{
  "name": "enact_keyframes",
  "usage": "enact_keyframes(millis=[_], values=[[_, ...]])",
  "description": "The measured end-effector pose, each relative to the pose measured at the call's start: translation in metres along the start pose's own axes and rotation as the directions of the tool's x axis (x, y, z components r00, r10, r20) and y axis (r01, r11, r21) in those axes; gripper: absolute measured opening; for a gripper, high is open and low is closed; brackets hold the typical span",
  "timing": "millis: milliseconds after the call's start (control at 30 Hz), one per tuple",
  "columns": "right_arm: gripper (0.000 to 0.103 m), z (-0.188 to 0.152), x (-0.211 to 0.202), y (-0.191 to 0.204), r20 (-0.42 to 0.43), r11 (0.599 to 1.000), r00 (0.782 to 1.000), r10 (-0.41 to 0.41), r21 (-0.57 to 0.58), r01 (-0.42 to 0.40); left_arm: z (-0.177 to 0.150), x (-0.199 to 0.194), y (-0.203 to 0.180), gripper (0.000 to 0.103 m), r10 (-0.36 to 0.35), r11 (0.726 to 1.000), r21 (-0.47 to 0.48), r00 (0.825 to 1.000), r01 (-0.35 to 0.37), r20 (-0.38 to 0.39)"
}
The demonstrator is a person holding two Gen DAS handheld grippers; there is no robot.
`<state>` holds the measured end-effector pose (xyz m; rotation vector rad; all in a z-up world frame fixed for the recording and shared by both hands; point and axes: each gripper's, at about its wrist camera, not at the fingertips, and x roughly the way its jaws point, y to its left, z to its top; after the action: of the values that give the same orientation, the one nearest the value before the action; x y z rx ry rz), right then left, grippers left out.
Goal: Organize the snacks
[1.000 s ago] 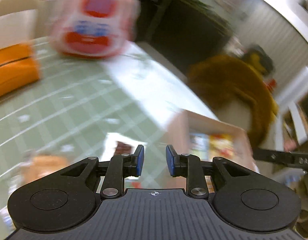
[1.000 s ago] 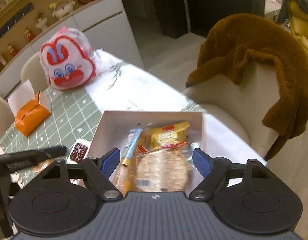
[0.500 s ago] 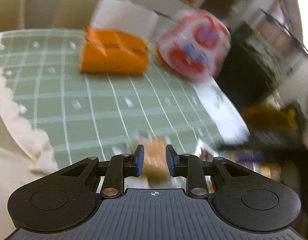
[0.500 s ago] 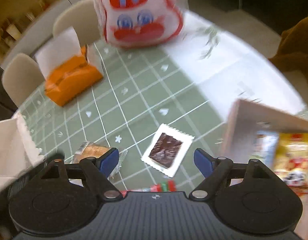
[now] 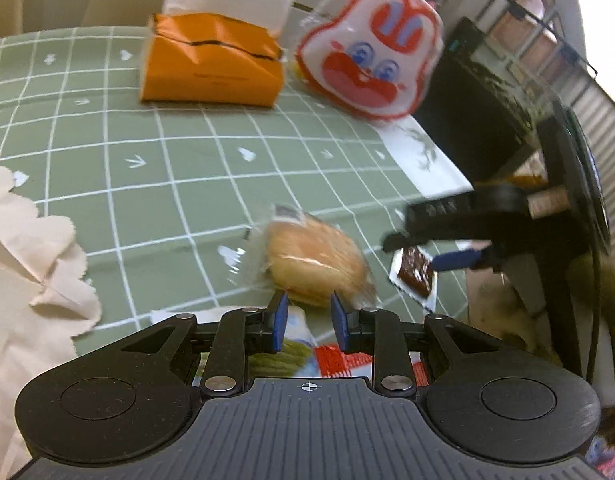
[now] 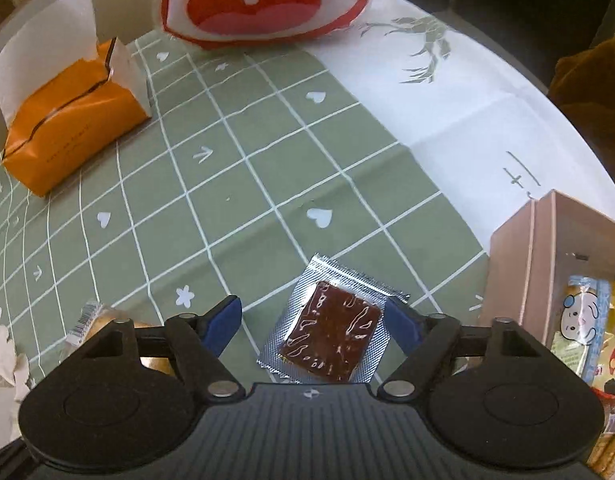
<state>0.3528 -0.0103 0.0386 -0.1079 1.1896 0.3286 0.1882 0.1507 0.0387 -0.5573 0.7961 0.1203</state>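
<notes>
Surface [image 6: 267, 184] under green checked cloth; pink cardboard box [image 6: 519, 256] at its right edge, already holding packed snacks; orange tissue box [image 6: 67, 120] and rabbit-face bag [image 6: 263, 4] at the far side, not in play.

Right gripper [image 6: 313, 320] points steeply down; jaws closing, pads not yet pressing. Brown snack in a silver sachet [image 6: 327, 332] lies flat on the surface directly between its fingers, square, corners turned diagonal to the jaw line; right fingertip just beside the sachet's upper right corner. Box lies just right of it: short carry, judged.

Left gripper [image 5: 308, 320] nearly closed, nothing between the pads; wrapped bun [image 5: 315, 260] lies just ahead of its tips, long axis slanting across.

Right hand is nearer the sachet; left nearer the bun.
</notes>
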Motion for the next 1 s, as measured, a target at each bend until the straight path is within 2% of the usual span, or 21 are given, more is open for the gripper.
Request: enact_keyframes(millis=[33,67,167,200,233,333,500,667,767,867,933,1000], values=[[0.049,-0.001,-0.002,-0.001,0.004,1.0,1.0,-0.005,-0.008,0.006,0.0,-0.001,0.002,0.028,-0.005,1.0,-0.01,1.0,0.005,0.0],[0.043,-0.001,-0.003,-0.001,0.005,1.0,1.0,-0.003,-0.014,0.003,0.001,-0.002,0.002,0.028,-0.009,1.0,-0.014,1.0,0.009,-0.003],[0.037,-0.007,-0.01,-0.003,-0.027,0.997,0.997,0.079,-0.008,-0.079,0.002,-0.001,-0.001,0.028,-0.019,1.0,-0.003,1.0,0.019,-0.014],[0.019,-0.01,-0.012,-0.002,-0.041,0.994,0.994,0.104,-0.012,-0.105,0.001,0.0,-0.003,0.028,-0.022,1.0,0.001,1.0,0.022,-0.019],[0.009,-0.015,-0.014,-0.002,-0.066,0.992,0.99,0.127,-0.014,-0.128,0.002,0.001,-0.004,0.028,-0.025,1.0,0.004,0.999,0.025,-0.024],[0.009,-0.035,-0.023,-0.001,-0.097,0.985,0.981,0.167,-0.021,-0.17,0.001,0.007,-0.009,0.028,-0.036,0.999,0.013,0.998,0.037,-0.043],[0.009,-0.076,-0.039,0.005,-0.12,0.976,0.976,0.183,-0.094,-0.194,-0.005,0.016,-0.017,0.028,-0.051,0.998,0.033,0.993,0.055,-0.102],[0.009,-0.111,-0.053,-0.01,-0.132,0.972,0.968,0.212,-0.077,-0.224,-0.019,0.024,-0.034,0.028,-0.032,0.993,0.109,0.985,0.051,-0.17],[0.017,-0.13,-0.063,-0.023,-0.105,0.977,0.977,0.188,-0.087,-0.197,-0.026,0.023,-0.044,0.028,-0.04,0.99,0.123,0.98,0.065,-0.195],[0.035,-0.148,-0.073,-0.033,-0.085,0.978,0.98,0.178,-0.098,-0.186,-0.036,0.022,-0.054,0.028,-0.039,0.986,0.152,0.977,0.072,-0.212],[0.067,-0.16,-0.077,-0.038,-0.076,0.977,0.979,0.189,-0.087,-0.195,-0.044,0.018,-0.058,0.028,-0.036,0.983,0.168,0.975,0.074,-0.219],[0.07,-0.175,-0.08,-0.04,-0.068,0.977,0.981,0.183,-0.099,-0.19,-0.054,0.01,-0.06,0.028,-0.033,0.983,0.17,0.975,0.072,-0.222]])
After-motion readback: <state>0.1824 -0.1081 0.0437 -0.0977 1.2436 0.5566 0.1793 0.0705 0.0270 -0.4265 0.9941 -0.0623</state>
